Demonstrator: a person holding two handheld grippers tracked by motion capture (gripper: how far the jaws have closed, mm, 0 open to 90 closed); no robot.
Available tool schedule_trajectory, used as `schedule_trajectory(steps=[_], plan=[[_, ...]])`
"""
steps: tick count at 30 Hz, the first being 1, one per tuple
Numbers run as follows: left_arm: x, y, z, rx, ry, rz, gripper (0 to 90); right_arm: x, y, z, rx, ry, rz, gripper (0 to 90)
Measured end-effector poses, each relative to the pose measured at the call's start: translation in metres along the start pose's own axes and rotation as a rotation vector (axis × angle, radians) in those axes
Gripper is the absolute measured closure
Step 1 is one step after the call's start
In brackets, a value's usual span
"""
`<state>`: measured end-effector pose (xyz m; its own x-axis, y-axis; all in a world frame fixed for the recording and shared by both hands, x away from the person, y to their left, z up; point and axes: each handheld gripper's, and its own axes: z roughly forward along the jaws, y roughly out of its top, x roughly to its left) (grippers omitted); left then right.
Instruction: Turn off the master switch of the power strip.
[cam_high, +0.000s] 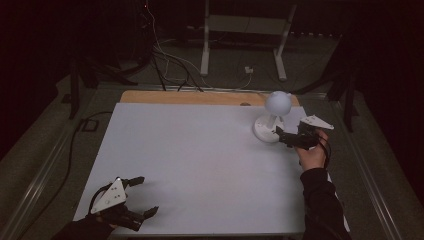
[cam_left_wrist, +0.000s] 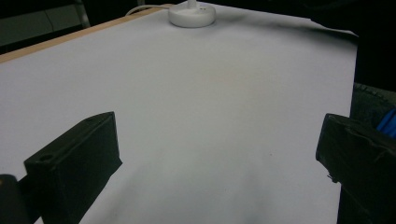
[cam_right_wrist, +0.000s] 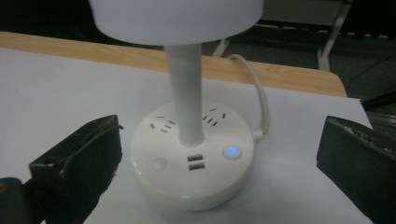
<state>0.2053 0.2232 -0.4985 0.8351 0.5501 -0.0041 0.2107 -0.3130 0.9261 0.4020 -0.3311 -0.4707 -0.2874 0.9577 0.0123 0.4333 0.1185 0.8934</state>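
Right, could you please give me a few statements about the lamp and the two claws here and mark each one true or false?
1. The left claw is shut on the lamp. False: its jaws stand wide apart over bare white table, far from the lamp.
2. The right claw is open beside the lamp's round base. True.
3. The button on the base glows blue. True.
4. The lamp lies tipped on its side. False: it stands upright on its base.
5. The base carries two USB ports on its front. True.
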Motion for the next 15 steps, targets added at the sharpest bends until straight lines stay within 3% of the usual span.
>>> schedule_trajectory(steps=[4, 5, 7, 9, 11, 14, 15], plan=[[0.0000, 0.0000, 0.0001, 0.000, 0.000, 0.000, 0.3, -0.0013, 0.0000, 0.0019, 0.007, -0.022, 0.016, 7.6], [0.0000, 0.0000, 0.0001, 0.001, 0.000, 0.000, 0.2, -0.0025, 0.0004, 0.0025, 0.017, -0.031, 0.032, 14.5], [-0.0002, 0.0000, 0.0002, 0.000, -0.004, -0.002, 0.2, -0.0029, 0.0006, 0.0031, 0.017, -0.035, 0.039, 15.3], [-0.0002, 0.0000, 0.0002, 0.003, -0.003, 0.001, 0.2, -0.0026, 0.0022, 0.0051, 0.050, -0.058, 0.063, 33.0], [-0.0002, -0.0002, 0.0002, 0.003, -0.004, -0.002, 0.3, -0.0026, 0.0028, 0.0062, 0.064, -0.066, 0.069, 34.2], [-0.0001, -0.0002, 0.0002, 0.003, -0.004, -0.003, 0.2, -0.0031, 0.0045, 0.0094, 0.084, -0.079, 0.086, 49.6], [-0.0002, -0.0002, 0.0003, 0.003, -0.003, -0.001, 0.2, -0.0031, 0.0045, 0.0094, 0.084, -0.079, 0.086, 49.6]])
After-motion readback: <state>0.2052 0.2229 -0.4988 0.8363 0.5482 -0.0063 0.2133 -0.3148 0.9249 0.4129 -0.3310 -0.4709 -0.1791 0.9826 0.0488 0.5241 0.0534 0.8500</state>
